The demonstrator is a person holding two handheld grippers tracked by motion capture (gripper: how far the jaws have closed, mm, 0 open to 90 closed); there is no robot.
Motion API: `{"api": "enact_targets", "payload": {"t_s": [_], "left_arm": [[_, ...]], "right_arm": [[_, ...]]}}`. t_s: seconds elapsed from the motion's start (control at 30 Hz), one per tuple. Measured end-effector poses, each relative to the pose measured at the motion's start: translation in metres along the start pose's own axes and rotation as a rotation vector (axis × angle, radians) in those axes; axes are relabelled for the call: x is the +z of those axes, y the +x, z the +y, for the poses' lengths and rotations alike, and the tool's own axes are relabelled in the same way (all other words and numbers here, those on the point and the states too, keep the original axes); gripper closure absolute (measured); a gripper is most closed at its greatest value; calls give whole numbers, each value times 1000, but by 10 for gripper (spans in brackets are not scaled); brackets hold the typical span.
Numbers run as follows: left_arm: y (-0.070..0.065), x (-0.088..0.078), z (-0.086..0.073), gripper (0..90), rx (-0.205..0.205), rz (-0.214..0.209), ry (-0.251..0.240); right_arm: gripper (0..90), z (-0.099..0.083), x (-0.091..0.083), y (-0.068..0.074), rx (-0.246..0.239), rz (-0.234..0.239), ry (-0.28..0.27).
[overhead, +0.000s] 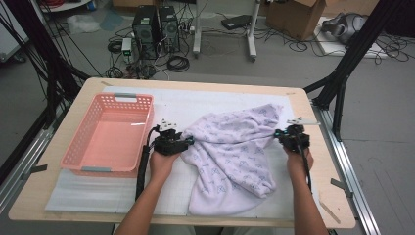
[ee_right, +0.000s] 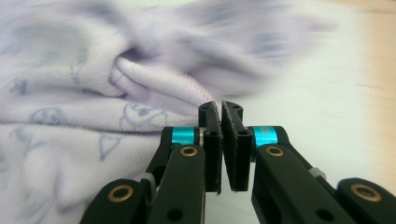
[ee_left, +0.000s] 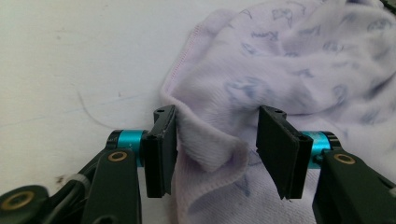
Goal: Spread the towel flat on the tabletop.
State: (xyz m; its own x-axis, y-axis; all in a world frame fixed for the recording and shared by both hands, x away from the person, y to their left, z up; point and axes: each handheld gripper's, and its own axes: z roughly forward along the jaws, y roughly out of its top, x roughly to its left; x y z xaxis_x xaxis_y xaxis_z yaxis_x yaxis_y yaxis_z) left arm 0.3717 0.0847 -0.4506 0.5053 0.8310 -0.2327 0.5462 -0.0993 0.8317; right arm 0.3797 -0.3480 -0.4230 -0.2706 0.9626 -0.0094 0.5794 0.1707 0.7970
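A pale lilac towel with a small blue print lies crumpled on the white mat, spread from the table's middle toward the front. My left gripper is at the towel's left edge. In the left gripper view its jaws stand open, with a raised fold of the towel between them that touches only the left pad. My right gripper is at the towel's right corner. In the right gripper view, which is blurred, its jaws are shut, with the pink-stitched hem of the towel running into their tips.
A pink plastic basket stands on the left side of the mat, close to my left hand. The wooden table has metal rails along both sides. Computers, cables and boxes lie on the floor beyond the far edge.
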Motion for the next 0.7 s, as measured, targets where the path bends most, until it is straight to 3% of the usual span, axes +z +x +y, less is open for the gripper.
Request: {"api": "enact_targets", "payload": {"t_s": [0.1,0.17,0.27,0.4,0.6,0.7], "left_arm": [[-4,0,0,461,12,-19,2],[-6,0,0,457,26,-33,6],[-11,-4,0,445,47,-70,15],[-21,-15,0,444,103,-102,11],[-32,-30,-18,461,108,-174,35],[-39,-33,-26,462,110,-216,64]], "right_arm": [[861,-3,-12,-16,71,-93,-41],[825,-5,-15,-18,104,-60,-57],[746,-7,-19,-16,81,-5,-75],[708,-11,-28,-13,43,47,-77],[667,-31,-47,-5,-15,143,-64],[593,-43,-56,1,-32,249,-55]]}}
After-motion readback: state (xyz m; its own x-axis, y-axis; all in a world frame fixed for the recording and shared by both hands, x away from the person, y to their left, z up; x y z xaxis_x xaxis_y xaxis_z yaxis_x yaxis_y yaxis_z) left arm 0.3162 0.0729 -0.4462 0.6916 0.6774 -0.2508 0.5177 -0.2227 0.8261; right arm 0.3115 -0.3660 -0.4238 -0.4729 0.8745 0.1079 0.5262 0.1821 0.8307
